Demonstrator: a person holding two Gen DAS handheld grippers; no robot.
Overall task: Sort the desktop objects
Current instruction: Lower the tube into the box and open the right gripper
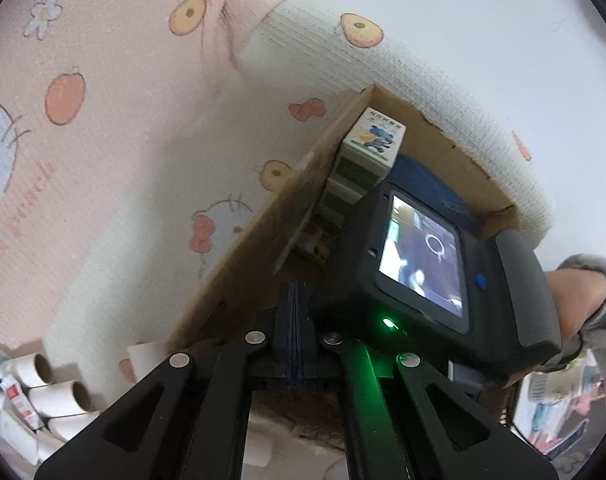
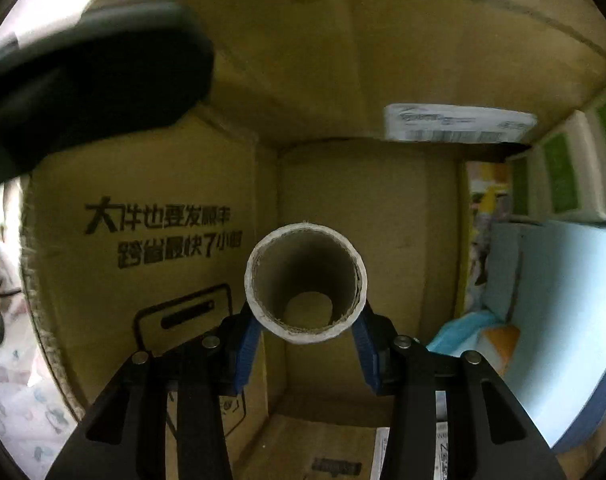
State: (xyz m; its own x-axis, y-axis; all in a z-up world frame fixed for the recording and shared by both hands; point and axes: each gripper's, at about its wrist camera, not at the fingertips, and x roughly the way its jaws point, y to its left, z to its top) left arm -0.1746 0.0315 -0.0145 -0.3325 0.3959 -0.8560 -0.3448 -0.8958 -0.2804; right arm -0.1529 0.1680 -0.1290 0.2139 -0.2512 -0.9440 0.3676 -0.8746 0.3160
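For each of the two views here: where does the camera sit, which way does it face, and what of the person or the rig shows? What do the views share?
Left wrist: on the left gripper, jaws shut, looking at the cardboard box rim against a patterned cloth; the right gripper's screened body and a hand show.
Right wrist: on the right gripper, facing down into the box, pads clamping a cardboard tube.
Shared: the box and the green-and-white cartons.

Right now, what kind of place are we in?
Probably a bedroom at home, not a proper desk: a cartoon-print blanket surrounds the cardboard box, and spare paper tubes lie heaped beside it.
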